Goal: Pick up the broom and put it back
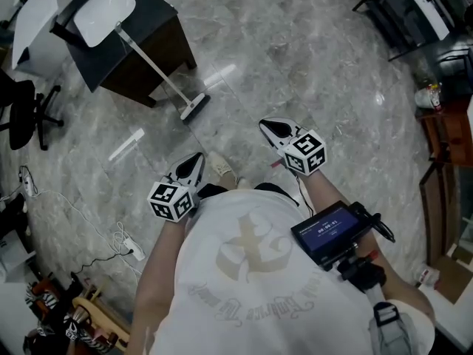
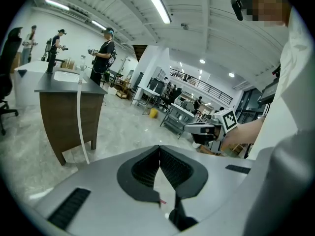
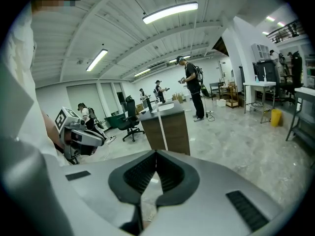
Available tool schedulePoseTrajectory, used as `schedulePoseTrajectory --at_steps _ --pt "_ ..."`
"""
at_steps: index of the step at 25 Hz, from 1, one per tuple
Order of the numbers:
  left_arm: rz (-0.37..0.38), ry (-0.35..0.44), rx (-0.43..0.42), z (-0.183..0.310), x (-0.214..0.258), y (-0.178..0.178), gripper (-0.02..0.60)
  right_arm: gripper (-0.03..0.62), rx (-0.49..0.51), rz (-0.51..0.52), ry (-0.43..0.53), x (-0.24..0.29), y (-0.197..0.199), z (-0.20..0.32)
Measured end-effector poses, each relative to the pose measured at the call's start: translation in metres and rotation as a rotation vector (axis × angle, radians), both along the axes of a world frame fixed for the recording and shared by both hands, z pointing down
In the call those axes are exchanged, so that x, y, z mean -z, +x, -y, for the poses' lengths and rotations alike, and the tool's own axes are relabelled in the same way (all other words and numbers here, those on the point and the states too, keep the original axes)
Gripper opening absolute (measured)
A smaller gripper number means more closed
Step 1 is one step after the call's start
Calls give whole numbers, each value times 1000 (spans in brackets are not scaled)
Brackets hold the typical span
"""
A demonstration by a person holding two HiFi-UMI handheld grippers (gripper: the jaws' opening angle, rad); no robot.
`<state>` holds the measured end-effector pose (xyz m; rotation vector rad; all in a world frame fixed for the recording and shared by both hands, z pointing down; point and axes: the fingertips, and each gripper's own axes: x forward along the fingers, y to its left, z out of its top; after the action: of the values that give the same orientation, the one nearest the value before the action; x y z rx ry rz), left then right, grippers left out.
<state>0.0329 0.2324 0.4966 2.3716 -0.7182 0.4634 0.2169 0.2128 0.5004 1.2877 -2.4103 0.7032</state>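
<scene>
A broom with a long white handle (image 1: 151, 65) leans against a dark cabinet (image 1: 159, 9), and its head (image 1: 194, 108) rests on the marble floor. In the head view both grippers are held out in front of the person, well short of the broom. My left gripper (image 1: 198, 156) is shut and empty, its tips meeting in the left gripper view (image 2: 159, 147). My right gripper (image 1: 266, 124) is also shut with nothing in it (image 3: 156, 152). Each gripper view shows the broom handle (image 2: 81, 122) (image 3: 161, 127) upright against the cabinet ahead.
An office chair (image 1: 26, 117) stands left of the cabinet. A power strip with cable (image 1: 129, 250) lies on the floor at lower left. Metal racks (image 1: 414, 13) and wooden furniture (image 1: 443, 146) line the right side. Other people stand beyond the cabinet (image 3: 193, 90).
</scene>
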Motion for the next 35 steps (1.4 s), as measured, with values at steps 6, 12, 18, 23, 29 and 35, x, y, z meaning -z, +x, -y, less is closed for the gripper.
schedulePoseTrajectory --at_steps 6,12,18,23,29,35 --pt "-17 4 -14 45 1 0 12 18 -16 -10 8 10 -5 50" --pt "-31 24 -12 81 7 -7 12 18 -11 -20 23 18 -13 82" --pt "-21 24 56 107 9 -32 12 18 27 -10 27 22 -32 112" --pt "-7 8 106 111 1 -47 12 18 74 5 23 14 -49 126" --pt "-3 -11 177 132 -7 -63 12 18 123 15 22 11 -63 160" --pt "1 -31 218 171 -17 -64 12 18 178 29 23 11 -72 203"
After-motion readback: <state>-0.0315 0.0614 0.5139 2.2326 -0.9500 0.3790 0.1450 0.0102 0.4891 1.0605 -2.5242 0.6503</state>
